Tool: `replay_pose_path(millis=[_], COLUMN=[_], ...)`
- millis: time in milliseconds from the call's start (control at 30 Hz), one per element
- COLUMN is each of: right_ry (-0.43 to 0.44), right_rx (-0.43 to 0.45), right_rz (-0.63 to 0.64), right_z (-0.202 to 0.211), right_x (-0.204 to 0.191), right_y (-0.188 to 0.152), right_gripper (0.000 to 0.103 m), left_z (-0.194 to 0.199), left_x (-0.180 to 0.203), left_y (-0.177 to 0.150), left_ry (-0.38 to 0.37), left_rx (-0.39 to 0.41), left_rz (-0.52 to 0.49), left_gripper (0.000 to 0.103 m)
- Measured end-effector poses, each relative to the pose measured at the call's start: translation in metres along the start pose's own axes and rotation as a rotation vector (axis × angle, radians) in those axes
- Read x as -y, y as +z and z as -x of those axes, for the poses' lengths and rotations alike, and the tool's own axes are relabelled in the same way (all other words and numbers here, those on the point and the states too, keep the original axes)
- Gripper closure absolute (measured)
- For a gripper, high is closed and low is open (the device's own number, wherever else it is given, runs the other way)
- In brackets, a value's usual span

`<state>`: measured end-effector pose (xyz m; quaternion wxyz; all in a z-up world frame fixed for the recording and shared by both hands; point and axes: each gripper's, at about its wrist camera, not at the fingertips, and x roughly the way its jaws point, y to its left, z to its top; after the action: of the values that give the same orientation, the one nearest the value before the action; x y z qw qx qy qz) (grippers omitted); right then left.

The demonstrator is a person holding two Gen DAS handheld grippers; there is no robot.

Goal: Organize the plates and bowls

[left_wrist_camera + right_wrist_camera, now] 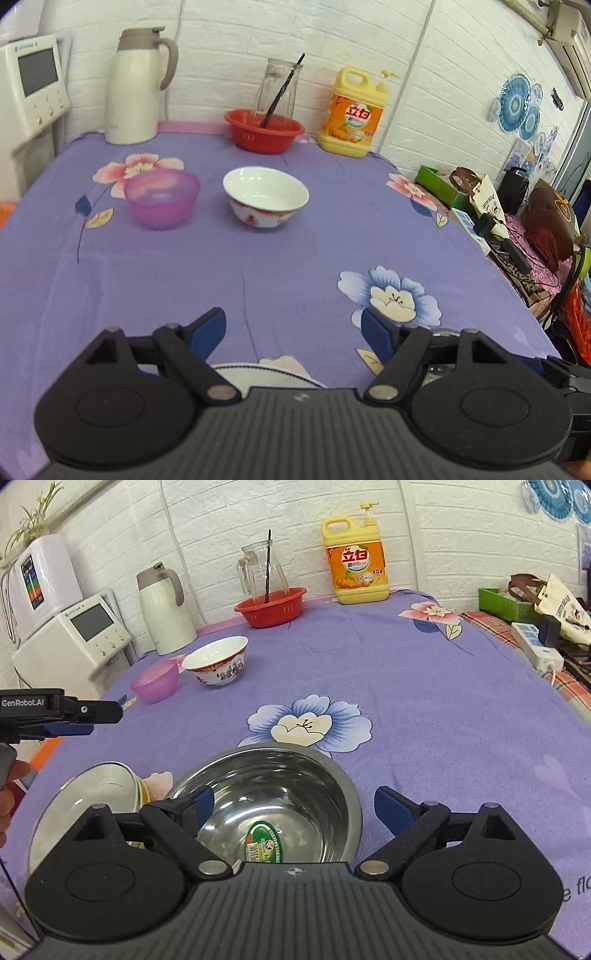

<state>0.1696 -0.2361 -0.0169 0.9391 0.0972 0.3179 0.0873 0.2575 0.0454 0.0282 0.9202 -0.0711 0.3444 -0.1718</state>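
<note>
Right wrist view: right gripper point(293, 808) spread wide over steel bowl point(273, 797), left finger dipped inside the rim, right finger outside on the cloth, nothing clamped. Probably staged to pinch the near wall; sticker on the bowl floor says new, likely slick metal, so expect slip if the pinch is shallow. Just left of it, touching or nearly, a stack of plates point(96, 801), steel one on top, yellowish rim peeking below. Looks like the collection spot.

Left wrist view: left gripper point(293, 330) also wide, holding nothing, hovering low above purple tablecloth point(258, 266). White rim of a plate point(258, 373) just under the body; can't tell whether same stack. Aimed at 2 bowls well ahead: pink plastic bowl point(161, 197) and white ceramic bowl point(266, 197), side by side, apart, both upright. Probably next pickups for nesting.

Back row against wall: thermos jug point(136, 85), red basket point(264, 131) with glass pitcher point(277, 88) in it, detergent bottle point(354, 112). Not task items, out of reach path.
</note>
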Motion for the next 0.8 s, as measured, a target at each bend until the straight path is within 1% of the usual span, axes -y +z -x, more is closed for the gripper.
replay_pose_path(millis=[167,233,367,433,600,800], right_ry=[-0.107,-0.149,-0.172,-0.184,-0.205,-0.199], right_rx=[-0.046,-0.073,-0.08,-0.077,-0.072,-0.069], right_rz=[0.057,0.07,0.085,0.1,0.134,0.118], right_z=[-0.015,-0.024,-0.039,-0.046,-0.052,-0.054], right_x=[0.005,0.012,0.02,0.023,0.026,0.031], right_y=[-0.01,-0.012,-0.005,0.0,0.011,0.017], right_gripper=[0.0,0.0,0.0,0.0,0.0,0.0], left_z=[-0.012,-0.019,-0.03,-0.033,-0.04,-0.044], left_x=[0.013,0.023,0.039,0.043,0.04,0.039], left_y=[-0.007,-0.008,-0.01,-0.011,-0.009,-0.007], left_ry=[-0.054,-0.062,-0.089,-0.089,-0.076,-0.077], left_rx=[-0.034,-0.053,-0.075,-0.082,-0.09,-0.098], left_rz=[-0.023,-0.041,-0.066,-0.071,-0.065,-0.065], left_gripper=[0.029,0.029,0.029,0.029,0.028,0.028])
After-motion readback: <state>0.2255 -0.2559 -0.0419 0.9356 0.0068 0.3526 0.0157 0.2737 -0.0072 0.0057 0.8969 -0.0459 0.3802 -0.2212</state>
